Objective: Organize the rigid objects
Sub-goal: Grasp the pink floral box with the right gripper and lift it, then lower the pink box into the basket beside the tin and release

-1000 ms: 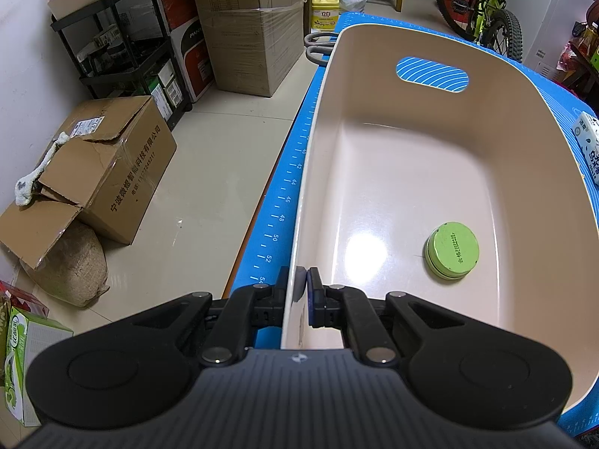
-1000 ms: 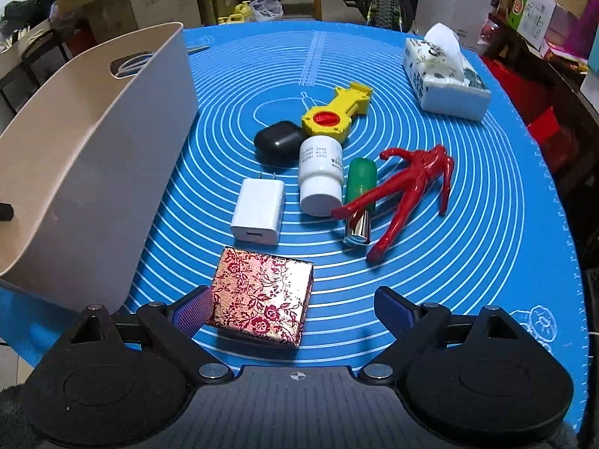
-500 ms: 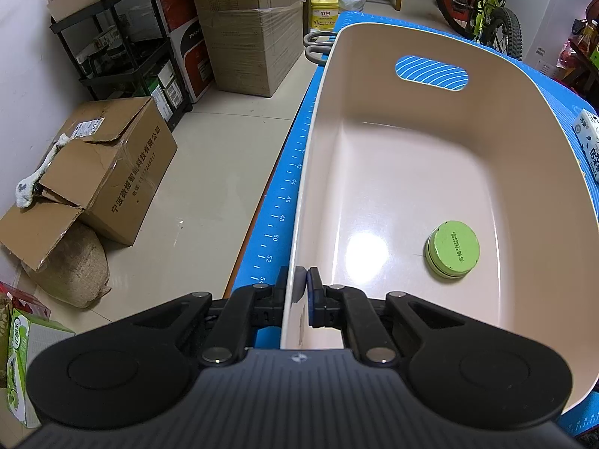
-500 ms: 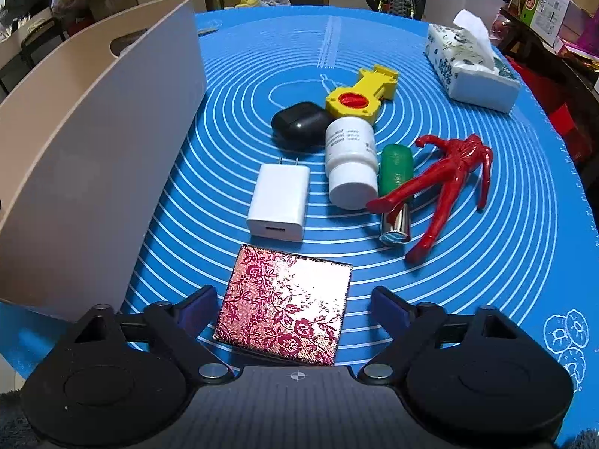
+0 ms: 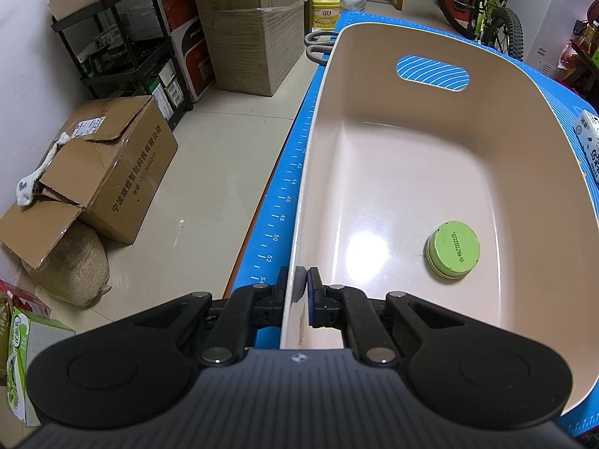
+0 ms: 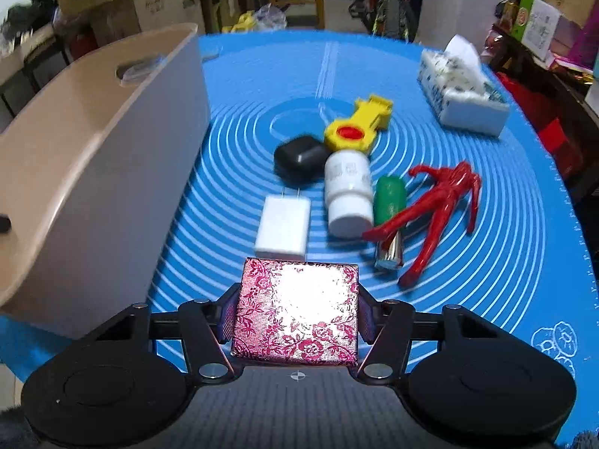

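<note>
The left gripper [image 5: 302, 285] is clamped on the near rim of the beige bin [image 5: 393, 172], one finger outside the wall, one inside. In the bin lies a green tin [image 5: 453, 250], flat on the floor toward the right wall. The bin stands on the blue mat [image 5: 277, 220] at the table's left edge; past the edge, cartons [image 5: 108, 164] sit on the floor.

The right gripper [image 6: 297, 318] has its pads pressed against both sides of the floral box [image 6: 297, 310] — red-and-silver patterned lid facing up, squarely between the fingers. The view is blurred, so whether the box is touching the mat cannot be told.

Beyond the box, on the mat: a white charger [image 6: 283, 230] just ahead, a black case [image 6: 299, 157], a yellow tool [image 6: 359, 129], a white bottle [image 6: 348, 194] on its side, a green tube [image 6: 389, 202] beside it, and a red figure [image 6: 441, 202] lying partly over the tube. A tissue pack [image 6: 462, 99] sits far right — well apart from the rest
</note>
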